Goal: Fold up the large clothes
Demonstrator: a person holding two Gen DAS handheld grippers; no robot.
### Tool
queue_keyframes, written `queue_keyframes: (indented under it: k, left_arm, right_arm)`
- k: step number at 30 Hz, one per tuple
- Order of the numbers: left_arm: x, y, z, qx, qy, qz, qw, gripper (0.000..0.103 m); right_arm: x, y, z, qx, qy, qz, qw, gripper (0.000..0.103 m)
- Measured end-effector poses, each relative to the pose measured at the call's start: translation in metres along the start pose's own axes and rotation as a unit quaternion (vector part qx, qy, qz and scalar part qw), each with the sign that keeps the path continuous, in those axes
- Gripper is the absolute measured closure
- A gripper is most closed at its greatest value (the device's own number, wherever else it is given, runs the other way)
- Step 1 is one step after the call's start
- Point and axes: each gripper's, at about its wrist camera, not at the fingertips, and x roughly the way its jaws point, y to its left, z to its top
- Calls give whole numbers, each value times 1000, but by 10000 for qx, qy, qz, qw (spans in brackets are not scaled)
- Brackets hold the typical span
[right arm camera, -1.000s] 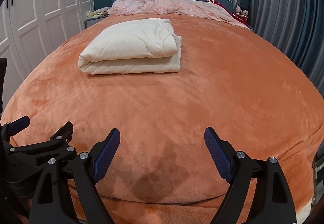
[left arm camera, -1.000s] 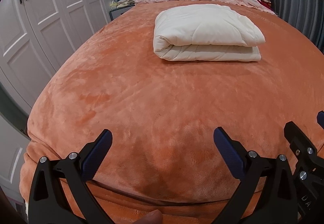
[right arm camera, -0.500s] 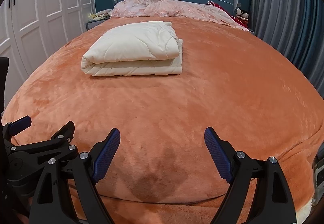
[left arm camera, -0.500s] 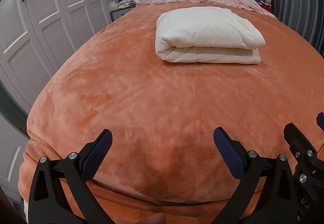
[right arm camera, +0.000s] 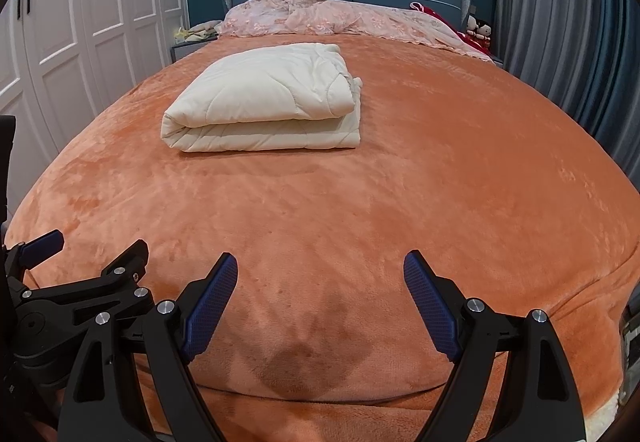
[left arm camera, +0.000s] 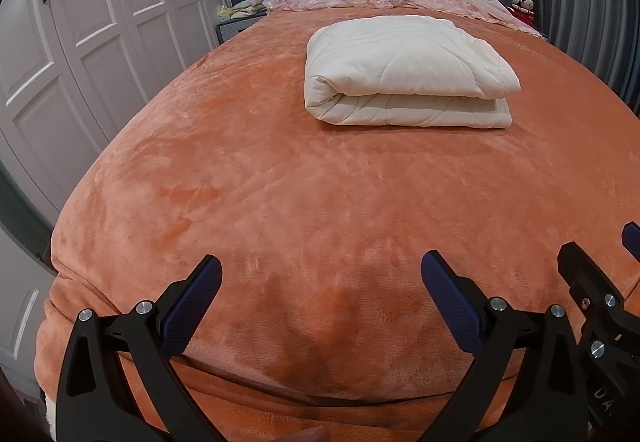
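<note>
Bedroom seen from two wrist cams, both angled down over the foot of a bed [left arm camera: 248, 202] w/ orange plush cover. Cream quilt [left arm camera: 404, 72] lying mid-bed toward the headboard, already folded into a thick rectangle, rounded fold on the left, layered edges facing the cams. Well apart from both tools. Left hand-held gripper [left arm camera: 320, 282] spread wide, nothing between the blue pads, hovering just above the near bed edge. Right hand-held gripper [right arm camera: 318, 282] equally wide & empty, just beside the left one. Pink lace bedding [right arm camera: 340, 20] bunched by the blue headboard; white wardrobe doors [left arm camera: 100, 22] on the left, grey curtain on the right.

Fold looks done, or close to it.

Risks from here, as judgement: quilt is puffy & slippery-looking, so top layer could spring open or slide if pinched by one layer only. Long reach across soft bed; dragging pads over the plush cover could snag & rumple it. Two tools so close together might knock each other when moving off.
</note>
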Motion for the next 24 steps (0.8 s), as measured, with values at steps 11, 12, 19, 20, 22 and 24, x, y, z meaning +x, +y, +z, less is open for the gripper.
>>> queue_keyframes:
  k: [11, 12, 19, 20, 22, 24]
  left_arm:
    - [3, 0, 1, -24, 43, -89, 9999, 6]
    - [3, 0, 1, -26, 51, -102, 9999, 6]
    - [5, 0, 1, -28, 64, -116, 9999, 7]
    - [5, -1, 1, -24, 69, -128, 9999, 8]
    - [5, 0, 0, -21, 59, -140, 9999, 8]
    - [6, 0, 0, -32, 62, -166, 9998, 9]
  right_arm:
    - [0, 1, 0, 11, 2, 5, 10000, 20]
    - [0, 0, 0, 7, 6, 0, 10000, 20]
    - [0, 2, -2, 20, 33, 2, 10000, 20]
    - [0, 1, -2, 19, 28, 1, 10000, 20]
    - [1, 2, -1, 22, 32, -1, 10000, 20]
    - [1, 2, -1, 26, 30, 0, 10000, 20]
